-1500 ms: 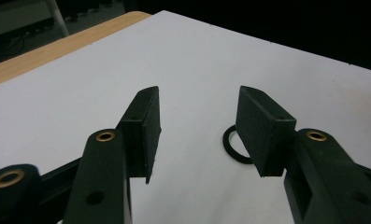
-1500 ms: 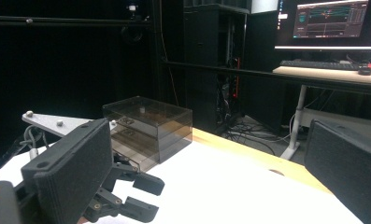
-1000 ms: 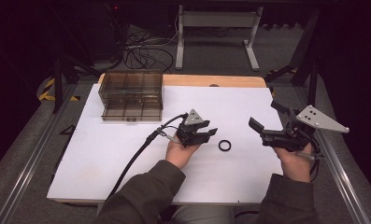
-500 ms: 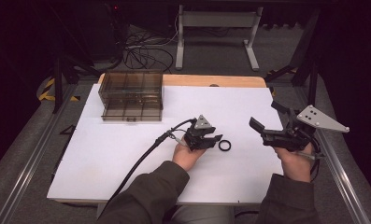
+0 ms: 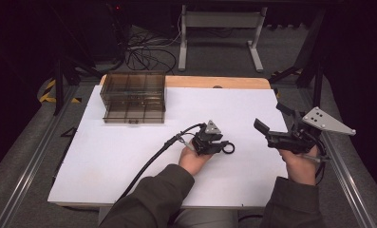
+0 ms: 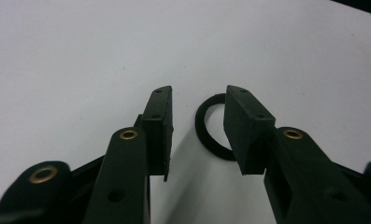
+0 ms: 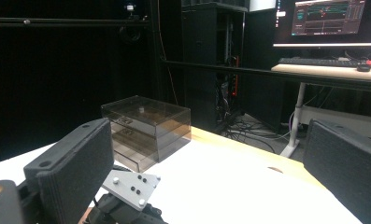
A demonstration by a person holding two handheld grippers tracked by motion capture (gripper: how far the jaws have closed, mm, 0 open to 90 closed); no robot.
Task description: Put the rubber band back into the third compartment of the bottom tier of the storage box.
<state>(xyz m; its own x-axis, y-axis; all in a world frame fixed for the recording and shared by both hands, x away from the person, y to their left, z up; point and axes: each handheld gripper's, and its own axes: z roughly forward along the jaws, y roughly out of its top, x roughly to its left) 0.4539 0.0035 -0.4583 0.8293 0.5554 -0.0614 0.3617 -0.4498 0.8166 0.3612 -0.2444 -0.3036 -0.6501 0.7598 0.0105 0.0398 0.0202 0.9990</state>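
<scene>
While my left claw (image 5: 222, 146) rests low on the white desk (image 5: 129, 156), its jaws have just been closing – still apart, straddling the black ring (image 6: 210, 126) without pressing it. My right claw (image 5: 271, 129) hangs open, well apart.

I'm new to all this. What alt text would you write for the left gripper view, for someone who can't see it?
Two black jaws of the left gripper reach over a white table toward a small black ring lying flat on it. The right-hand jaw covers part of the ring, a gap shows between the jaws, and they do not yet pinch it.
</scene>
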